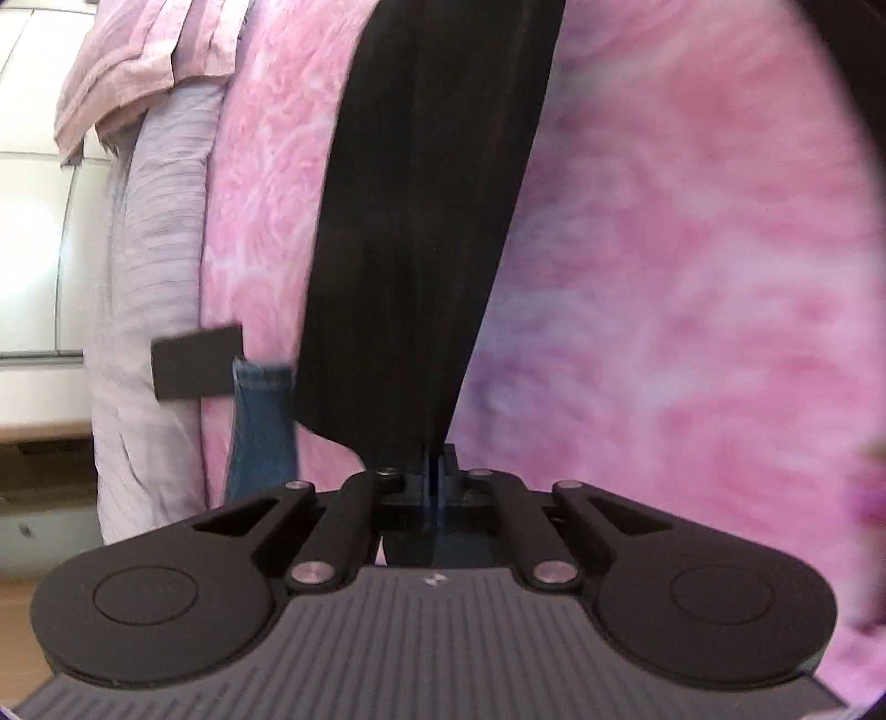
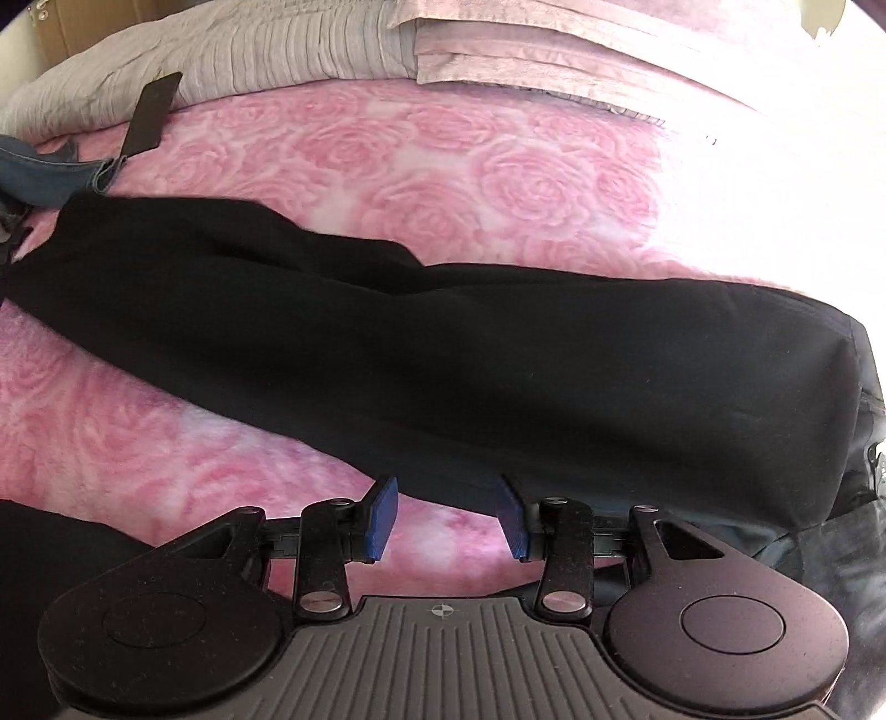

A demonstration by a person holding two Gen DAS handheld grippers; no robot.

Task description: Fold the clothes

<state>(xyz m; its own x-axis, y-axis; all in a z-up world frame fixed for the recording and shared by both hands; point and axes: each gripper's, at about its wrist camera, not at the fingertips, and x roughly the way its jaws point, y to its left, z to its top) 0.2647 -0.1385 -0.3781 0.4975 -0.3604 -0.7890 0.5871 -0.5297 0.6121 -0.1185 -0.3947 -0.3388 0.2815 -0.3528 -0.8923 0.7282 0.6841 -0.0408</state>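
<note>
Black trousers [image 2: 443,343] lie stretched across a pink rose-patterned blanket [image 2: 498,166]. In the left wrist view one narrow end of the black trousers [image 1: 421,221] runs straight out from my left gripper [image 1: 434,468], which is shut on that end, the cloth hiding its tips. My right gripper [image 2: 446,501] is open at the near edge of the trousers. Its blue pads [image 2: 382,518] stand apart with pink blanket showing between them; the right pad touches the garment's hem.
A blue denim garment [image 2: 44,171] lies beyond the trousers' far end, with a black rectangular tag [image 2: 152,113] beside it. Pale pleated bedding [image 2: 221,61] and folded pink cloth [image 2: 526,50] line the blanket's far side. White furniture [image 1: 33,249] stands beyond the bed.
</note>
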